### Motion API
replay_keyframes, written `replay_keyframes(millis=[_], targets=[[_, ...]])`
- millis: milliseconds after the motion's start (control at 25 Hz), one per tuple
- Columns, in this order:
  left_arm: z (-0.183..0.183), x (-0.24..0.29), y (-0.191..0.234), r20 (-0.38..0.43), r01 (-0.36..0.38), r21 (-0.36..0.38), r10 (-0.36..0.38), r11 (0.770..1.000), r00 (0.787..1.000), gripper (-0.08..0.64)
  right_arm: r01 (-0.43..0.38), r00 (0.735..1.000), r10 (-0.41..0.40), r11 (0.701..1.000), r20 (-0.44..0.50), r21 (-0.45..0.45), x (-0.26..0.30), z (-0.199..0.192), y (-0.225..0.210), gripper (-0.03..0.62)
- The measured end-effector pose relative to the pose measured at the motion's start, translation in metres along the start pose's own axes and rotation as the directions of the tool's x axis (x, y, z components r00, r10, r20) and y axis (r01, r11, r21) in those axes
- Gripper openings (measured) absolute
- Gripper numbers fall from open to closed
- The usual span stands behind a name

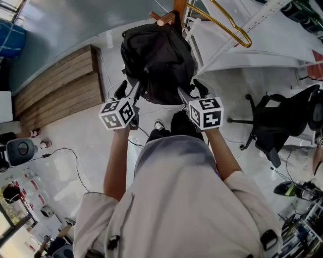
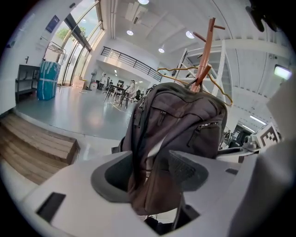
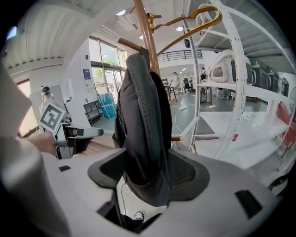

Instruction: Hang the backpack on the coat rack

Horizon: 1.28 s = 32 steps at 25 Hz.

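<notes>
The pale, glossy floor (image 1: pixel 86 146) carries a low wooden platform (image 1: pixel 55 85) at the left and a black office chair (image 1: pixel 282 121) at the right. A thin black cable (image 1: pixel 75 161) trails across it. The coat rack (image 3: pixel 147 37) stands beside a white shelf frame (image 3: pixel 236 69).

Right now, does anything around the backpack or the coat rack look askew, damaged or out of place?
Nothing looks damaged or spilled. The backpack hangs upright against the coat rack, with the left gripper and right gripper both shut on its lower part. Only the gold hanger sits tilted on the rack.
</notes>
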<state>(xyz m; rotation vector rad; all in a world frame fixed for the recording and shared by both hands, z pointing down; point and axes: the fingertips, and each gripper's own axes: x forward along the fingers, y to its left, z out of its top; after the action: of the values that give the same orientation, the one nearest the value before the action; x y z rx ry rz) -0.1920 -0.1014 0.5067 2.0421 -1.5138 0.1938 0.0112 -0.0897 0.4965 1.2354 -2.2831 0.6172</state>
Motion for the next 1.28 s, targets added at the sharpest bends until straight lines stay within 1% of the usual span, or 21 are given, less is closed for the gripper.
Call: replay_keyframes(millis=[120,200,360,480,600,760,880,960,1160,1280], targets=[[-0.001,-0.009,0.0,0.014,-0.007,0.007,0.007,1.0,1.0,0.204,-0.039,0.999,0.039,0.999,0.015,0.028,-0.005,0.003,0.012,0.281],[-0.003,-0.014,-0.001,0.021,-0.004,0.007,0.004,1.0,1.0,0.189,-0.067,0.998,0.066,0.997,0.025,0.043,-0.01,0.004,0.02,0.279],[-0.008,-0.026,-0.007,0.027,0.014,-0.002,-0.014,1.0,1.0,0.169,-0.076,0.997,0.076,0.997,0.034,0.021,-0.017,0.004,0.03,0.27],[-0.01,-0.036,-0.01,0.033,0.012,-0.023,-0.011,1.0,0.999,0.144,-0.08,0.996,0.078,0.996,0.041,0.041,-0.024,0.002,0.032,0.238],[-0.013,-0.046,-0.015,0.031,0.013,-0.036,-0.012,0.999,0.999,0.104,-0.085,0.995,0.082,0.995,0.051,0.055,-0.033,0.002,0.036,0.198],[-0.015,-0.055,-0.023,0.035,0.024,-0.03,-0.023,0.999,0.999,0.078,-0.077,0.996,0.075,0.996,0.056,0.035,-0.042,-0.001,0.039,0.168],[-0.017,-0.064,-0.025,0.045,0.014,-0.022,-0.013,1.0,0.999,0.057,-0.08,0.995,0.076,0.995,0.06,0.054,-0.05,-0.006,0.042,0.14],[-0.013,-0.07,-0.027,0.06,0.009,-0.016,-0.009,1.0,0.998,0.04,-0.086,0.995,0.084,0.995,0.059,0.046,-0.056,-0.008,0.046,0.125],[0.007,-0.087,-0.039,0.153,0.017,0.003,-0.017,1.0,0.988,0.025,-0.089,0.993,0.087,0.996,0.073,0.017,-0.065,-0.002,0.047,0.091],[0.012,-0.096,-0.045,0.164,0.023,0.011,-0.024,1.0,0.986,0.021,-0.082,0.994,0.081,0.996,0.078,0.016,-0.069,0.005,0.046,0.066]])
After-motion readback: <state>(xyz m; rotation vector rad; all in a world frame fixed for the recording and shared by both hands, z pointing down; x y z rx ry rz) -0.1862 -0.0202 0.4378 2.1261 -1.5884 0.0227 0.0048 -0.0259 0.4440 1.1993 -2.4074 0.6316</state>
